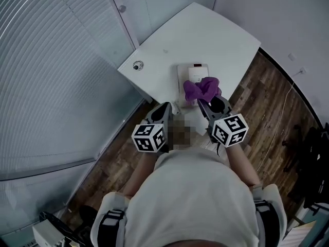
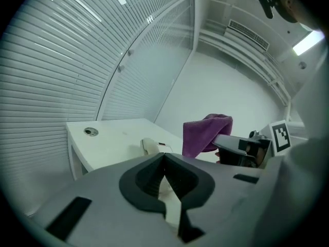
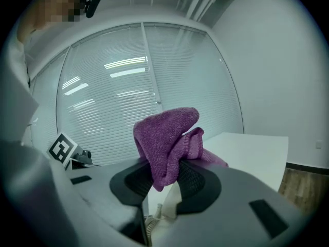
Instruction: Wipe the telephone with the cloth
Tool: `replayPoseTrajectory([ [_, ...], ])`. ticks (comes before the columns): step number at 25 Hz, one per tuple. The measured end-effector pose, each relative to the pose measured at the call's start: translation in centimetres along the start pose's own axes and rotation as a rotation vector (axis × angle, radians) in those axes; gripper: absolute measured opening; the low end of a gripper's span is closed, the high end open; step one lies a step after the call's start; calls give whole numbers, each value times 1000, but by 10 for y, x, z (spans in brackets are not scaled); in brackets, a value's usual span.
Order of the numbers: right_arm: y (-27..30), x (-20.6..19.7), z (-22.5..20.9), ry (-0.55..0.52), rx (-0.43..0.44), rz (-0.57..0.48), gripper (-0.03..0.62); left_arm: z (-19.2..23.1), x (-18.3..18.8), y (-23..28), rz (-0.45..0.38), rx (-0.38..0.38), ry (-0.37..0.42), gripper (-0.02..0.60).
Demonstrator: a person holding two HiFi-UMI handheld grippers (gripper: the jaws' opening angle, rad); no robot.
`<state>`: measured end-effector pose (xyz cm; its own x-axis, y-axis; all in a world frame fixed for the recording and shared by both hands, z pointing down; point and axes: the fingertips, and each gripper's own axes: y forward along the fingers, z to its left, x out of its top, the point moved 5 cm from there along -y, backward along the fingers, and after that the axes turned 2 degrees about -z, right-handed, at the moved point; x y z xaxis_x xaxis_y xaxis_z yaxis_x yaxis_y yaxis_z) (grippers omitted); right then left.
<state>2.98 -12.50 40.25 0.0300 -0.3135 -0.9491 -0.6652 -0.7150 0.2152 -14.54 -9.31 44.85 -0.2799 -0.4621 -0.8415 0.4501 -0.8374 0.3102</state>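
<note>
My cloth (image 1: 201,89) hides the telephone's (image 1: 197,72) six-o'clock half; in the left gripper view my left tongs (image 2: 164,163) block all but one rounded end.

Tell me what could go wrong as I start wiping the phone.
1. The telephone sits unheld: the left gripper is shut and empty, so wiping may push it across the table.
2. The purple cloth is bunched in the right gripper, so hard jaw tips might scrape the phone.
3. A coiled cord shows right under that gripper and could snag.
</note>
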Motion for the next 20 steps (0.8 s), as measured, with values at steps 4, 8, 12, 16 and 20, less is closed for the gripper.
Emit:
replayPoseTrajectory([
  [4,25,9,-11,-18,-28,10,120,9,4,5,10,-8,2,21],
  [8,45,17,-23,-58,-45,-2,120,14,0,11,28,-9,4,20],
  [12,64,19,-36,-87,-45,13,120,12,-6,16,35,2,1,20],
  [16,87,23,-50,-101,-33,17,120,13,-8,21,17,38,-12,21],
  [20,117,23,-60,-124,-2,45,120,18,-11,27,5,85,-38,20],
])
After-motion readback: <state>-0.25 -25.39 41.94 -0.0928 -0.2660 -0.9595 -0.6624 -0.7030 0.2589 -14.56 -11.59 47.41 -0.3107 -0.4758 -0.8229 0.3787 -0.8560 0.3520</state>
